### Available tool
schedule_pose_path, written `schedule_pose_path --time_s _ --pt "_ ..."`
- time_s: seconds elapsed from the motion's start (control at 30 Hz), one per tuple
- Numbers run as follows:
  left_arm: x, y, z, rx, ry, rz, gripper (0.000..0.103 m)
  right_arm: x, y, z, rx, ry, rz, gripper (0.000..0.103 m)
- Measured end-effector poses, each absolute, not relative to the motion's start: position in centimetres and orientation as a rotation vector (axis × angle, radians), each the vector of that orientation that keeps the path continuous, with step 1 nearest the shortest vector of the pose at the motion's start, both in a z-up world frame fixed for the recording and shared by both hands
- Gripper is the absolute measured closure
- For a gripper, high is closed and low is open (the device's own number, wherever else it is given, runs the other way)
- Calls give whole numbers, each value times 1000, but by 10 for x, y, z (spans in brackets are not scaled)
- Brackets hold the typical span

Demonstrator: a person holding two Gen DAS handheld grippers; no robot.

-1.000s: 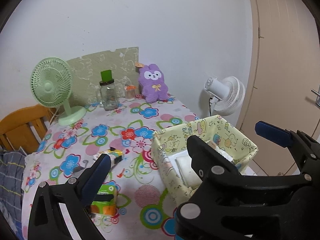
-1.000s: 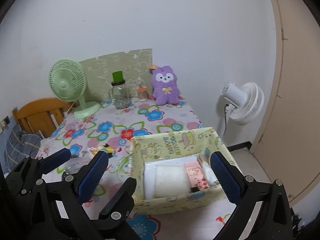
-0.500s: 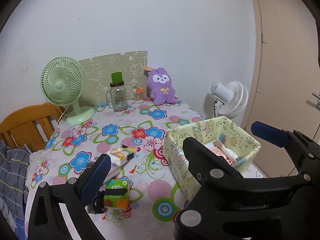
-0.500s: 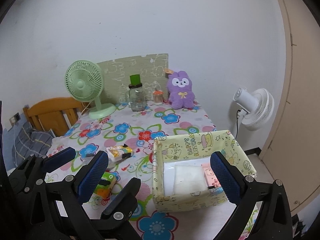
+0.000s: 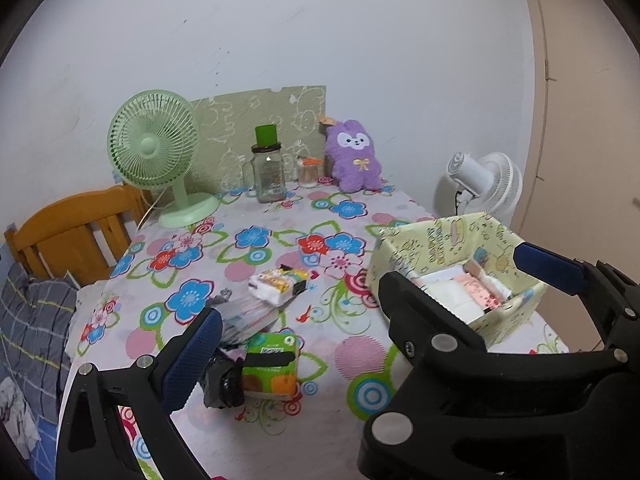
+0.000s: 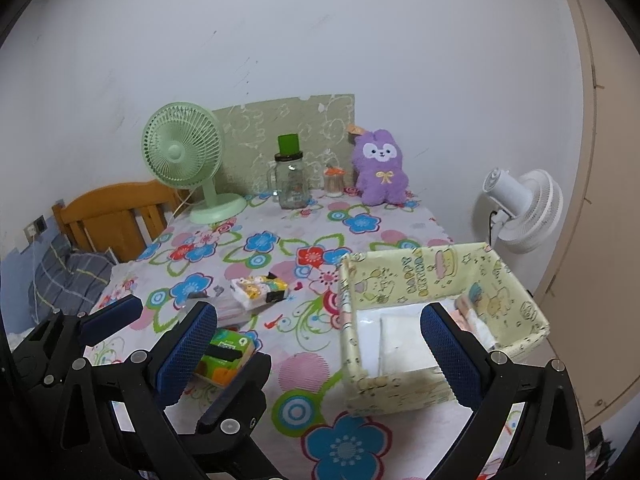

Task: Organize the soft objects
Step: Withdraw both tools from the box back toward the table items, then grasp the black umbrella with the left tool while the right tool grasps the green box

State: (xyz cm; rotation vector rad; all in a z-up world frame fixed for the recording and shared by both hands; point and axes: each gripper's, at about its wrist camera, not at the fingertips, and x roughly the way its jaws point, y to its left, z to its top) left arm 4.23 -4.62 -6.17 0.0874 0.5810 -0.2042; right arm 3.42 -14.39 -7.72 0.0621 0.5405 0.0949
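Near the table's right edge sits the yellow fabric basket (image 6: 420,280), both the left gripper (image 5: 360,304) and the right gripper (image 6: 320,352) hovering spread wide, empty.

Fabric bin (image 6: 432,280) on desk (image 6: 320,364) right side, folded items inside. Tissue packs (image 6: 260,290) left of bin, mid-desk. Table fan (image 6: 188,160), jar (image 6: 292,184), plush toy (image 6: 382,168) along back edge. Chair (image 6: 116,216) beyond desk's left.

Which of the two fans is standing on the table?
The green fan, on the flowery tablecloth's back left corner. The white fan sits off the table, past its right edge.
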Motion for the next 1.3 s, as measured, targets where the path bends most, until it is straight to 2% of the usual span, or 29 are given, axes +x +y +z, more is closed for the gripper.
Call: schedule_pose_path --time_s 0.57,1.3 --pt "50 -7 -93 57 611 -90 7 51 -104 -109 30 571 161 0" --pt "76 38 -138 -2 737 -2 22 85 -59 -152 15 700 220 0"
